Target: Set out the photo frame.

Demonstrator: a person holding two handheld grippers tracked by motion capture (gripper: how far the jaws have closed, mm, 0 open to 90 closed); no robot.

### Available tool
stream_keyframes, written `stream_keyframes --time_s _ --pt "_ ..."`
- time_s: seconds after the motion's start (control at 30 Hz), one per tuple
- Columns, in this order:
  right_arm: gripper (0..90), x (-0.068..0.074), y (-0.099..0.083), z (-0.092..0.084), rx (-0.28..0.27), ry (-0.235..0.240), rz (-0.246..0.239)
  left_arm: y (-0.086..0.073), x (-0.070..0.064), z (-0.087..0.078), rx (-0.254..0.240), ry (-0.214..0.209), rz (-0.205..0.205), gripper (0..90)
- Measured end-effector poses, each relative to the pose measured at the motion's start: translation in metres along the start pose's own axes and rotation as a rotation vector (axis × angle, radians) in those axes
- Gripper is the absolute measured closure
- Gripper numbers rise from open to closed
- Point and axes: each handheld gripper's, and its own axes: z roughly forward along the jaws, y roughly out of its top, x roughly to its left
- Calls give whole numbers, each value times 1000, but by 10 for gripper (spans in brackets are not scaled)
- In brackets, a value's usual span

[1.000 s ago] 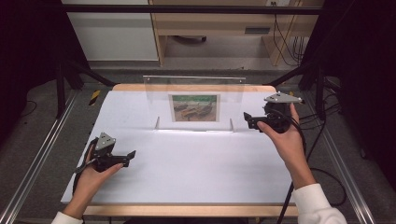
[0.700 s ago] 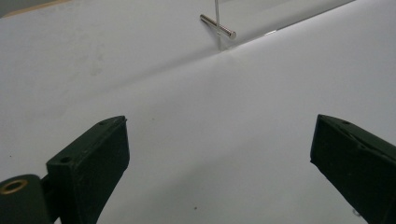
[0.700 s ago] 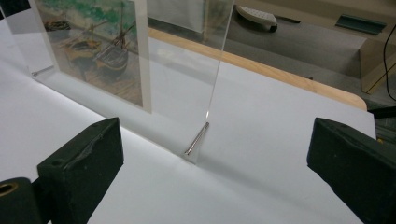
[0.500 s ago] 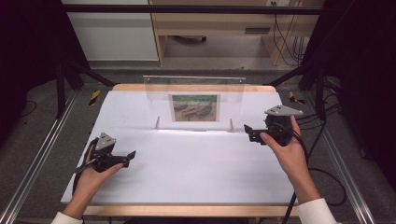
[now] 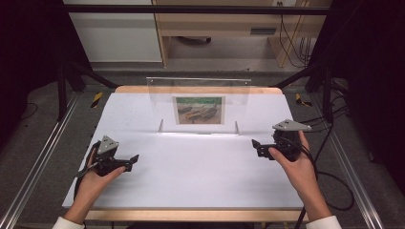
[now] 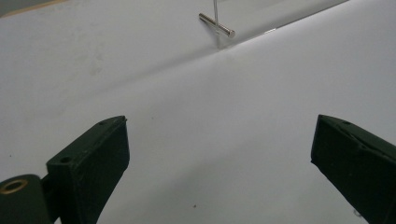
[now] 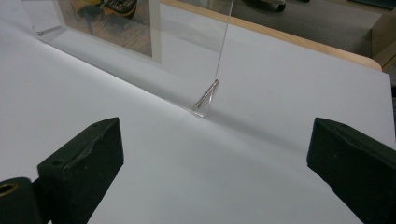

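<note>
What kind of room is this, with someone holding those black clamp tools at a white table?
Probably a lab or workshop bench set up for recording. The white table sits inside a dark metal frame, cables trail across the floor, and the one prop is a clear picture stand. Both grippers, left and right, are open.

- The left gripper (image 5: 130, 160) sat low at the person's near left, held in the left hand (image 5: 93, 179), jaws spread wide (nothing between them).
- The right gripper (image 5: 256, 148) was held farther forward by the right hand (image 5: 298, 167), jaws likewise wide apart, pointing inward.
</note>
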Motion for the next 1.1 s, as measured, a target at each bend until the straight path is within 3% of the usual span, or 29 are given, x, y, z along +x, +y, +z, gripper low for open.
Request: stream_keyframes --time_s 0.4,0.87,1.1 --pt "47 7 -37 6 54 10 5 -2 0 -2 9 5 7 41" --pt "68 16 -67 35 80 36 53 -6 6 -6 13 23 -8 37" --pt "82 22 -81 44 70 36 -3 -8 9 -8 13 32 -27 38"
